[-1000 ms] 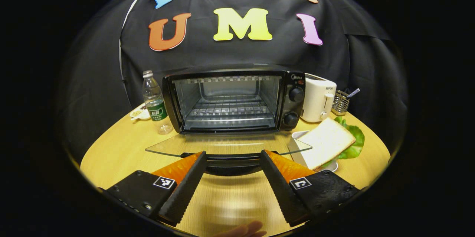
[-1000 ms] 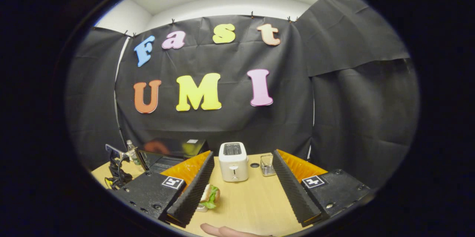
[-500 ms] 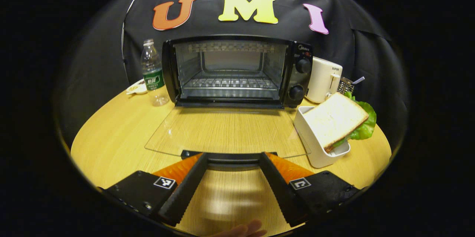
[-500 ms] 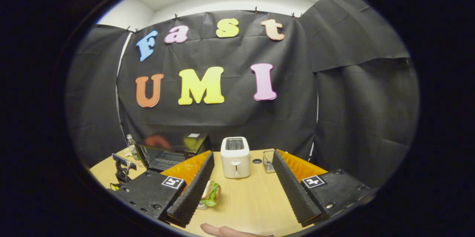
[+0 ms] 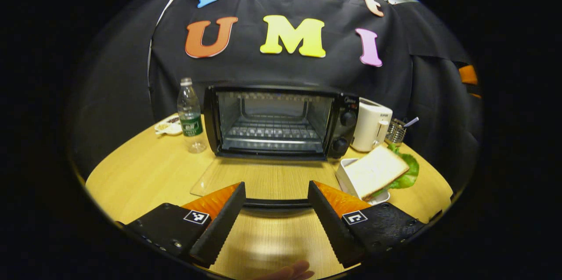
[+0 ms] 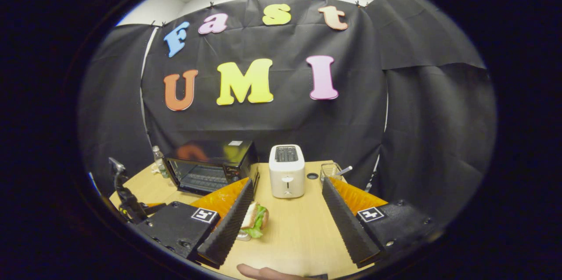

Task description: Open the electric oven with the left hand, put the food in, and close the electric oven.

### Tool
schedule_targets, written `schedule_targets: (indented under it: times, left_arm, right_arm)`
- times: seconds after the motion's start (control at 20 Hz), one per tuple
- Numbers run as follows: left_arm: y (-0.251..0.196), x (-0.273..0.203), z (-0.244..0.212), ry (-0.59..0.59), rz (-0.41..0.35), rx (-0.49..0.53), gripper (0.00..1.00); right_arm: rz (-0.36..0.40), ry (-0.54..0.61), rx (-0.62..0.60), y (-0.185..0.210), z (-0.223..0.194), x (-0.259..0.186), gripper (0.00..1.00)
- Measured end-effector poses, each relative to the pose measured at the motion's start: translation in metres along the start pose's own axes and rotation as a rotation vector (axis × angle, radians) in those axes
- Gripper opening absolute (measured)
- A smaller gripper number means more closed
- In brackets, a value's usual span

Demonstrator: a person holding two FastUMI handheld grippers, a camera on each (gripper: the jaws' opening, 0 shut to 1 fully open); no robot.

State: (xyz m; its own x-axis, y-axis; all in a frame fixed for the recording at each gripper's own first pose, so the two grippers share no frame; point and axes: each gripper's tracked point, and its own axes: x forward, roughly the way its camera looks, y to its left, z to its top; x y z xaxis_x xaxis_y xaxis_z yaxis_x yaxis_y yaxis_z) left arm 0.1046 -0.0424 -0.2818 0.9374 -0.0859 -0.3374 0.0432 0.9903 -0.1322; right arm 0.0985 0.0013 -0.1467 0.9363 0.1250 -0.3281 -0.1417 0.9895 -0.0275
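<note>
The black electric oven point(image 5: 272, 124) stands at the back of the round wooden table point(image 5: 145, 174), its glass door point(image 5: 263, 177) folded down flat and the wire rack inside bare. My left gripper point(image 5: 275, 184) is open, and the door's dark handle point(image 5: 276, 203) shows between its fingers without being pressed. The food is a sandwich point(image 5: 377, 170) of white bread and lettuce in a white dish to the right of the door. My right gripper point(image 6: 287, 181) is open above the table, with the sandwich point(image 6: 254, 220) beside its left finger and the oven point(image 6: 210, 166) farther left.
A white toaster point(image 5: 371, 124) and a wire utensil holder point(image 5: 395, 131) stand right of the oven. A water bottle point(image 5: 190, 115) and a small snack dish point(image 5: 169, 126) are on its left. In the right gripper view the toaster point(image 6: 286, 171) is straight ahead.
The left gripper has drawn back from the oven and lifted a little, so the oven looks smaller. The right gripper has come closer to the table, bringing oven and sandwich more into sight.
</note>
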Motion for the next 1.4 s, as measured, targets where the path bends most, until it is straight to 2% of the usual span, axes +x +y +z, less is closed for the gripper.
schedule_targets:
  times: [0.4,0.45,0.5,0.55,0.6,0.7,0.85,1.0,1.05,1.1,1.15,1.4]
  left_arm:
    - [0.006,-0.076,0.127,-0.306,0.01,0.028,0.94]
    - [0.005,-0.088,0.138,-0.339,0.009,0.043,0.94]
    - [0.004,-0.1,0.146,-0.372,0.011,0.06,0.94]
    - [0.004,-0.11,0.153,-0.396,0.017,0.073,0.94]
    - [0.002,-0.117,0.156,-0.413,0.024,0.081,0.94]
    - [0.001,-0.127,0.163,-0.435,0.041,0.081,0.94]
    - [-0.004,-0.137,0.164,-0.45,0.049,0.099,0.94]
    - [0.0,-0.139,0.159,-0.444,0.089,0.135,0.94]
    - [0.0,-0.137,0.156,-0.436,0.097,0.148,0.94]
    - [0.002,-0.136,0.153,-0.424,0.108,0.154,0.94]
    - [0.003,-0.136,0.151,-0.413,0.117,0.154,0.94]
    - [0.007,-0.137,0.147,-0.386,0.119,0.117,0.94]
  right_arm:
    - [0.101,0.148,0.026,0.004,-0.032,0.039,1.0]
    - [0.12,0.182,0.037,0.006,-0.041,0.045,0.92]
    - [0.147,0.227,0.048,0.008,-0.051,0.052,1.0]
    - [0.179,0.273,0.063,0.013,-0.063,0.059,0.92]
    - [0.216,0.323,0.076,0.019,-0.074,0.066,1.0]
    - [0.286,0.427,0.116,0.028,-0.099,0.078,0.99]
    - [0.351,0.563,0.179,0.036,-0.132,0.096,0.99]
    - [0.447,0.675,0.238,0.053,-0.152,0.102,0.97]
    - [0.496,0.718,0.269,0.061,-0.158,0.104,0.84]
    - [0.54,0.758,0.3,0.07,-0.163,0.104,0.82]
    - [0.561,0.793,0.323,0.075,-0.167,0.106,0.94]
    - [0.584,0.877,0.348,0.081,-0.187,0.121,0.9]
